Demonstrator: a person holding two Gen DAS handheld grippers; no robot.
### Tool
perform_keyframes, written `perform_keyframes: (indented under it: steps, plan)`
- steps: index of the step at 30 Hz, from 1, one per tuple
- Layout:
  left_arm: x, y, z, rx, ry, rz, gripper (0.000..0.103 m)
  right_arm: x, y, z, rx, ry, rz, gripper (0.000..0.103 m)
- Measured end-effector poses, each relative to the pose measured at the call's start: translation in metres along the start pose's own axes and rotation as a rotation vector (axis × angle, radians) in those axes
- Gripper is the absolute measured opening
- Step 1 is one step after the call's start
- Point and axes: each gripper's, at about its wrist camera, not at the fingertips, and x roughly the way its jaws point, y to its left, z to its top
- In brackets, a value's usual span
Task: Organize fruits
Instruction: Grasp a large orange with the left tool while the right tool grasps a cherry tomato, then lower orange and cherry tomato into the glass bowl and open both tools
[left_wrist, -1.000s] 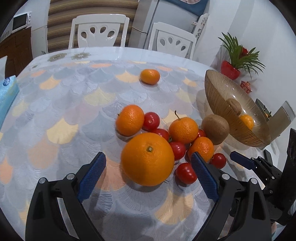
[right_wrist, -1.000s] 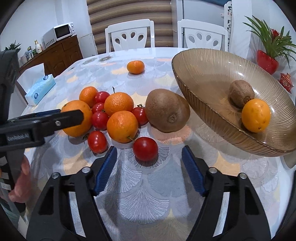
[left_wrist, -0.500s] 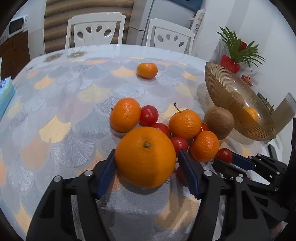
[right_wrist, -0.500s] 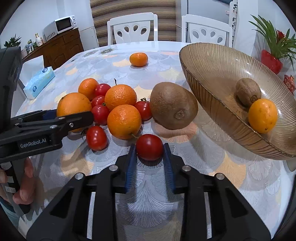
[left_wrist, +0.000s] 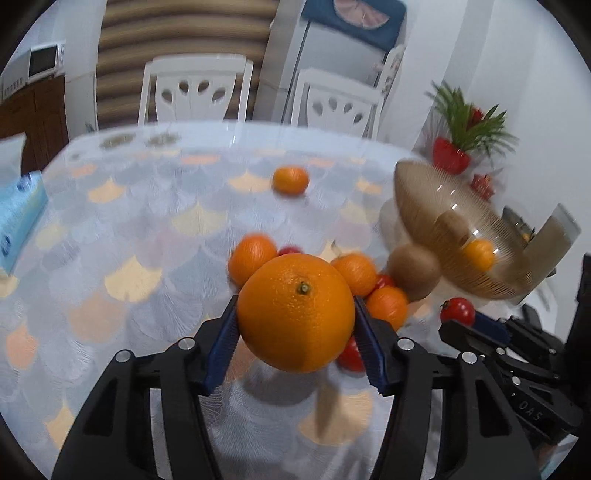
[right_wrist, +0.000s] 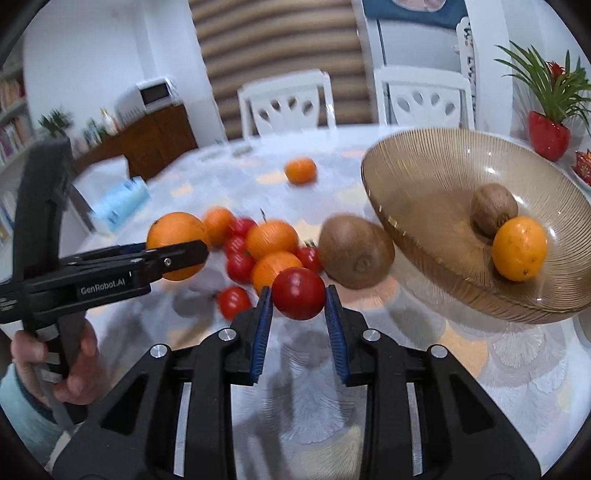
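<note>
A large orange (left_wrist: 295, 314) is clamped by the left gripper (left_wrist: 295, 332), a red tomato (right_wrist: 298, 293) by the right gripper (right_wrist: 298, 306), both lifted off the table (left_wrist: 129, 229) (views blurred). Slippage is risked en route to the bowl (right_wrist: 424, 177), or collision between the two tools.
</note>
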Motion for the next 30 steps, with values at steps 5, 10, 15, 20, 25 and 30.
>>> perform_keyframes:
  steps: [5, 10, 15, 20, 25, 30]
  plan:
    - [-0.035, -0.024, 0.02, 0.064, -0.09, -0.009, 0.057, -0.021, -0.017, 0.006, 0.081, -0.045, 0.015, 0.03]
    - [-0.047, -0.054, 0.047, 0.117, -0.143, -0.06, 0.057, -0.069, -0.036, 0.027, 0.104, -0.166, -0.059, 0.03]
    - [-0.039, -0.094, 0.077, 0.171, -0.167, -0.129, 0.057, -0.109, -0.077, 0.052, 0.209, -0.246, -0.198, 0.03]
    - [-0.016, -0.131, 0.09, 0.219, -0.149, -0.194, 0.057, -0.106, -0.106, 0.055, 0.303, -0.227, -0.243, 0.03]
    - [0.016, -0.152, 0.086, 0.236, -0.09, -0.23, 0.057, -0.082, -0.115, 0.046, 0.32, -0.176, -0.243, 0.03]
    - [0.052, -0.156, 0.079, 0.225, -0.014, -0.244, 0.057, -0.067, -0.122, 0.04, 0.329, -0.126, -0.267, 0.03]
